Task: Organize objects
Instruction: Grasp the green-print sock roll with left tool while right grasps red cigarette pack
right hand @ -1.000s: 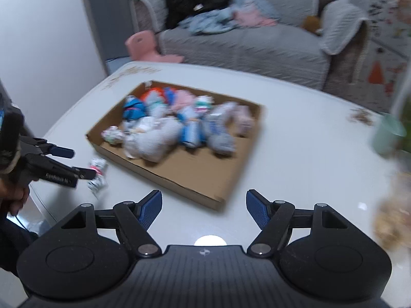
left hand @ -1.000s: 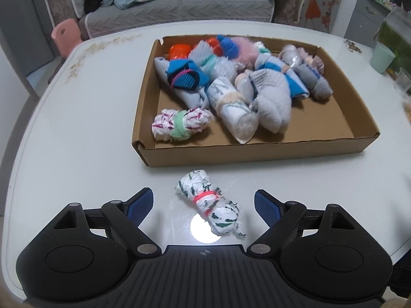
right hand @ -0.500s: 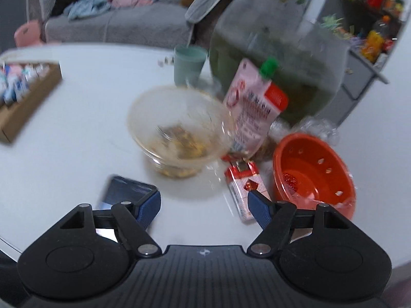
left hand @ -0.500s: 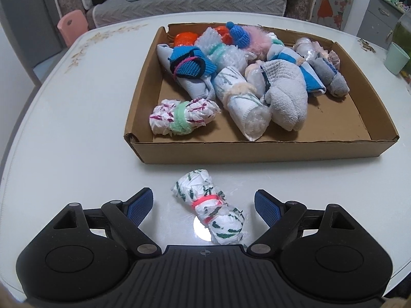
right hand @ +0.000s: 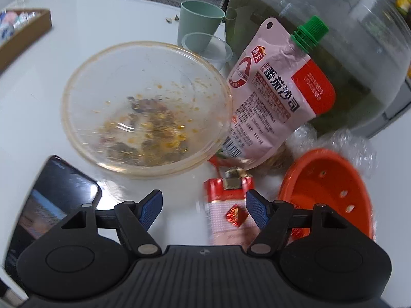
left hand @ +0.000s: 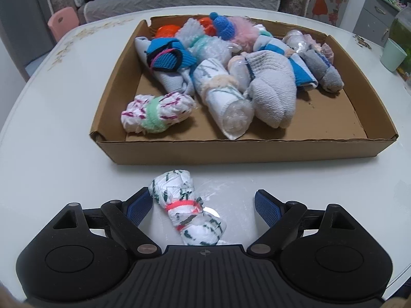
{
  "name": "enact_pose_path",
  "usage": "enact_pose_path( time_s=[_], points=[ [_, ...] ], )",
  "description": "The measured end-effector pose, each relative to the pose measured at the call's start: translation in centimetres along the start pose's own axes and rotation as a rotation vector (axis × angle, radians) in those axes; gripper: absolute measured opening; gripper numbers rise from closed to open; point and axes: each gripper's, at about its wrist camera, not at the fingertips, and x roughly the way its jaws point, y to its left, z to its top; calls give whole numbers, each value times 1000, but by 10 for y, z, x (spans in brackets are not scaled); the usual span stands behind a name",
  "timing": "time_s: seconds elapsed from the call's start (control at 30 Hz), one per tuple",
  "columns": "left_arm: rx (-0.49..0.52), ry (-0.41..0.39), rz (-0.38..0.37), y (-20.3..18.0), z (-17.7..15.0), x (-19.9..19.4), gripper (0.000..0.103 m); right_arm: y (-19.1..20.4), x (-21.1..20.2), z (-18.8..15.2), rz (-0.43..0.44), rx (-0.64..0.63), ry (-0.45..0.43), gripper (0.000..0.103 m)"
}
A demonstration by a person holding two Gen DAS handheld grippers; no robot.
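- Now closer: left gripper [left hand: 203, 204] jaws wide open, straddling green-print bundle [left hand: 187, 206] on desk [left hand: 51, 138], lower centre, outside cardboard tray [left hand: 239, 151]; grasp next.
- Right gripper [right hand: 204, 206] swung from tray toward clutter; jaws open, holding nothing.

Both views are evenly lit from overhead, and a small round glare spot is seen on the white table [left hand: 46, 138] beside the rolled bundle [left hand: 186, 208]. Strong fisheye bending is shown at the edges. The left view is sharp; the orange bowl [right hand: 326, 192] and cigarette pack [right hand: 227, 213] are smeared by motion blur.
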Motion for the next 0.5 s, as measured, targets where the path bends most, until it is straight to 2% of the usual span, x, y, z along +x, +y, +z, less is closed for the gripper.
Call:
enact_pose_path(
  time_s=[0.13, 0.23, 0.3, 0.4, 0.5],
  points=[
    [15, -10, -5, -1, -1, 1, 92, -6, 18, 0, 13, -22, 47, 71],
    [18, -14, -5, -1, 0, 1, 93, 5, 24, -1, 13, -42, 86, 78],
    [20, -22, -6, -1, -1, 2, 93, 6, 19, -5, 43, 10, 92, 75],
    [24, -32, -14, -1, -1, 1, 90, 8, 10, -17, 39, 55, 77, 68],
    [26, -35, -18, 0, -2, 1, 89, 7, -3, -25, 40, 80, 29, 58]
  ],
)
